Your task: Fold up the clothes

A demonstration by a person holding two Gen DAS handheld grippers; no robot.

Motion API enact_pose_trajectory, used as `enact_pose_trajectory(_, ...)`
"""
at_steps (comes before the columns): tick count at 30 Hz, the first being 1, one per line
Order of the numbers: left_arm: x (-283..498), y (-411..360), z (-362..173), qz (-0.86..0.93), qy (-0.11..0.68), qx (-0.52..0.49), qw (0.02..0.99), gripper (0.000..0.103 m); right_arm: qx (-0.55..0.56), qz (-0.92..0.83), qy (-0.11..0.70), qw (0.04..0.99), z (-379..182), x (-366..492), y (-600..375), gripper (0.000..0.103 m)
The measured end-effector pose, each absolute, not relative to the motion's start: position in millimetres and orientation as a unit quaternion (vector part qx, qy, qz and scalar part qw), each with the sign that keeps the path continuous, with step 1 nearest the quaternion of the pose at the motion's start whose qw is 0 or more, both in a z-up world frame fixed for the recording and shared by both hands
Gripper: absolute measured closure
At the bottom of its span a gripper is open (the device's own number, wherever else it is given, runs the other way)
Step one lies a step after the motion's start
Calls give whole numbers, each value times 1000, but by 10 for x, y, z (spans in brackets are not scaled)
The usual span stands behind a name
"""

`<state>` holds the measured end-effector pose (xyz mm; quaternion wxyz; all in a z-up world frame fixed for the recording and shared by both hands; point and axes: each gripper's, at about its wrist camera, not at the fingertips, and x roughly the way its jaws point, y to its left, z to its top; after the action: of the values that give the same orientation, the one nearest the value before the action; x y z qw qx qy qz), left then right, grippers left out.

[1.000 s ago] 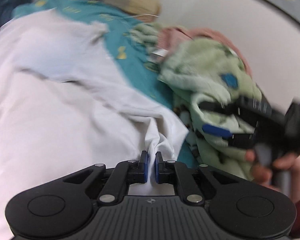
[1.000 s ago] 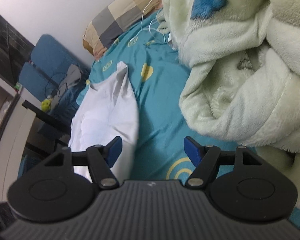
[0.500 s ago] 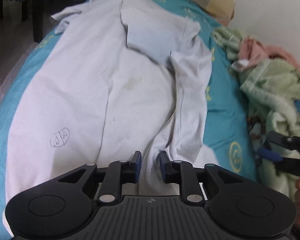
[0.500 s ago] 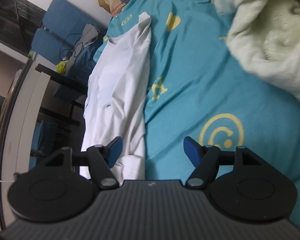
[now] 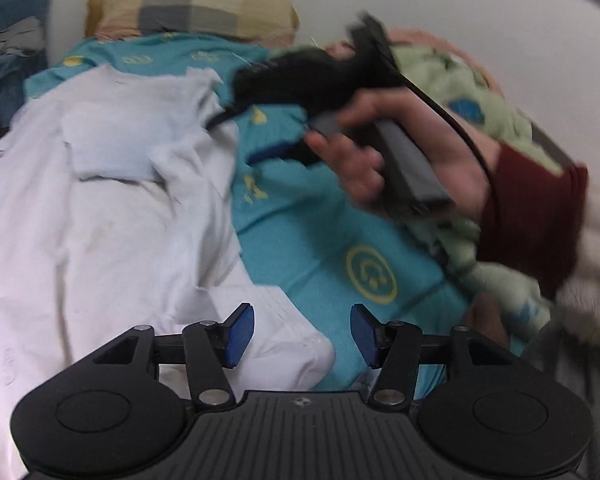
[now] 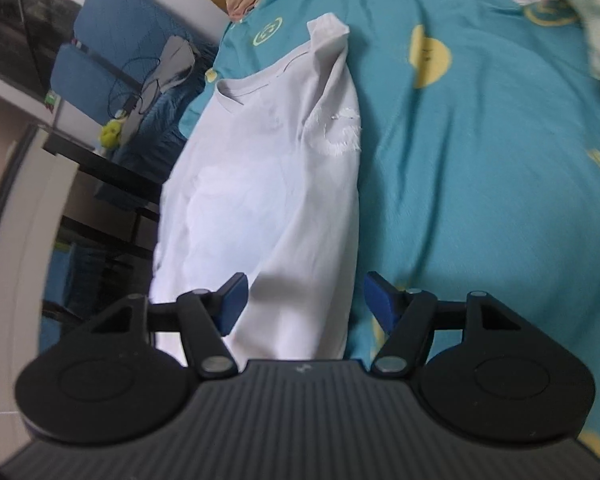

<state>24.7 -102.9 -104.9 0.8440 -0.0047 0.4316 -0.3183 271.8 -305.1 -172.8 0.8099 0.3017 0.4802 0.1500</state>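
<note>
In the left wrist view the shirt (image 5: 112,208) lies on the bedsheet (image 5: 312,248), filling the side from 7 to 11 o'clock. A pillow (image 5: 192,8) sits behind it at 12 — against the wall (image 5: 460,4). A blanket (image 5: 472,92) is heaped at 2 o'clock on the bedsheet's far side. In the right wrist view 2 chairs (image 6: 112,52) stand at 10 o'clock, beyond the bed's edge.

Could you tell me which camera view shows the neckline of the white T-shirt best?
The right wrist view: the white T-shirt lies sharp there, with its collar band visible at the far end against the teal bedsheet. The left wrist view shows the shirt blurred and rumpled, with a folded sleeve on top and no clear neckline.
</note>
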Motion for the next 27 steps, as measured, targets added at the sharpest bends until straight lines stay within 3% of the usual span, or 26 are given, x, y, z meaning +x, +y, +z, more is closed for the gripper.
enact_pose_trajectory(4,365,-1189,-1267,-311,449,47,836,56,299,167,479,808,-1846,2834,-3003,36)
enact_pose_trajectory(8,442,-1147,-1390,-304,469,39,829,93,277,177,480,813,-1818,2886,-2966,36)
enact_pose_trajectory(18,242,-69,-733,-272,473,-123,829,96,289,159,461,824,-1571,2758,-3368,36)
enact_pose_trajectory(24,16,152,-814,-178,577,-10,797,96,301,153,454,825,-1476,2581,-3525,36)
enact_pose_trajectory(27,-11,116,-819,-159,587,15,793,94,331,157,451,814,-1484,2479,-3560,36)
